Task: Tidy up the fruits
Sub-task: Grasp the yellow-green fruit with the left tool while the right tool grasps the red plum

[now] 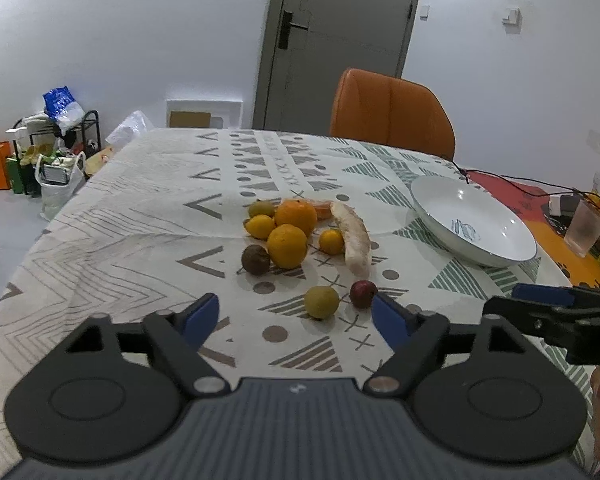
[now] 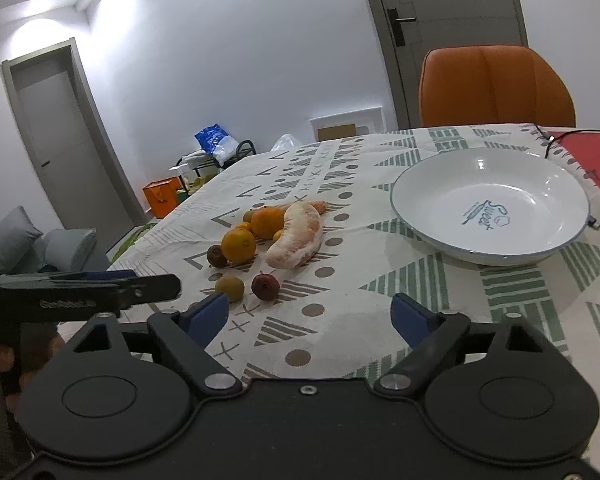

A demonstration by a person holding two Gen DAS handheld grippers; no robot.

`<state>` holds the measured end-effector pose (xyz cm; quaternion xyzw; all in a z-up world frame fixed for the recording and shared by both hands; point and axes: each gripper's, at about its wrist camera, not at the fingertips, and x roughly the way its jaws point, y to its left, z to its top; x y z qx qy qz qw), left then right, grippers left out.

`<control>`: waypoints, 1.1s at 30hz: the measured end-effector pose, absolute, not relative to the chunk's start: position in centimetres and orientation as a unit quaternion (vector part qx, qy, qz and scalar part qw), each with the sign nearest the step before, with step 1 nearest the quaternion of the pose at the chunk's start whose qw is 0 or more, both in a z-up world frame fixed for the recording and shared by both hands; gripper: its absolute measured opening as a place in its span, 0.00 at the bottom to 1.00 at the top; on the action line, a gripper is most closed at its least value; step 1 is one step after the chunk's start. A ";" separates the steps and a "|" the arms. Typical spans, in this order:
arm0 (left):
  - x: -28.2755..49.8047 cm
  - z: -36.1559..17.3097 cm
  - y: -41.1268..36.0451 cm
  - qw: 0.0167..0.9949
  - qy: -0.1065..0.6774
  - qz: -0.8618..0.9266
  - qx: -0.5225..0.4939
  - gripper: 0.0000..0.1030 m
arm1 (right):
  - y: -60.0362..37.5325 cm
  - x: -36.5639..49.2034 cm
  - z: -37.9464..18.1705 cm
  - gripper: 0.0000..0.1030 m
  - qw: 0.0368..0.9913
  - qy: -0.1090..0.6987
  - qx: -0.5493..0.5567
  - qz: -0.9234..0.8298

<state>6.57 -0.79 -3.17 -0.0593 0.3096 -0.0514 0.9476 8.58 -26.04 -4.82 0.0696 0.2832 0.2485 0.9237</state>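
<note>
1. Room: white walls, a grey door (image 1: 336, 40) and an orange chair (image 1: 392, 110) at the far side of the table (image 1: 120, 200). A patterned cloth with grey and green triangles covers the table.

2. White plate (image 2: 488, 204): it lies flat on the cloth to the right of the fruits, well apart from them. It holds no fruit; blue lettering marks its centre.

3. Left gripper (image 1: 294, 316): held low over the near edge of the table, level, fingers pointing toward the fruit pile. Its blue-padded fingers stand wide apart and grasp nothing. A person's hand holds its handle, visible at the left edge of the right wrist view.

4. Right gripper (image 2: 310, 314): held at a similar height just to the right of the left one, aimed across the cloth between the fruit and the plate. Its fingers are likewise spread wide and hold nothing.

5. Pomelo segment (image 2: 296, 238): long, curved and peeled, it lies on the cloth at the right side of the fruit cluster.

6. Two large oranges (image 1: 288, 246) sit touching at the middle of the cluster. Smaller yellow and orange citrus lie close around them.

7. Dark brown fruit (image 1: 255, 259): it rests just left of the nearer orange.

8. Green-yellow fruit (image 1: 321, 302) and red fruit (image 1: 363, 294): these two lie side by side, nearest the grippers, slightly apart from the main cluster and in front of the left gripper's open fingers.
</note>
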 end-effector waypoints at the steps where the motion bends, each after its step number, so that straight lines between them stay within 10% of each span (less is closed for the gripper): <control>1: 6.8 -3.3 -0.9 0.947 0.311 -0.054 -0.060 0.75 | -26.0 8.7 -4.9 0.82 0.923 0.284 0.071 0.251; 21: 11.3 -6.8 -2.6 0.932 0.346 -0.089 -0.065 0.49 | -26.2 10.5 -6.1 0.79 0.922 0.299 0.078 0.234; 25: 11.7 -6.8 -2.2 0.931 0.347 -0.088 -0.075 0.24 | -25.7 11.0 -6.3 0.76 0.918 0.305 0.078 0.241; 33: 11.6 -6.4 -0.1 0.933 0.343 -0.068 -0.086 0.24 | -23.9 12.4 -7.0 0.70 0.910 0.314 0.077 0.259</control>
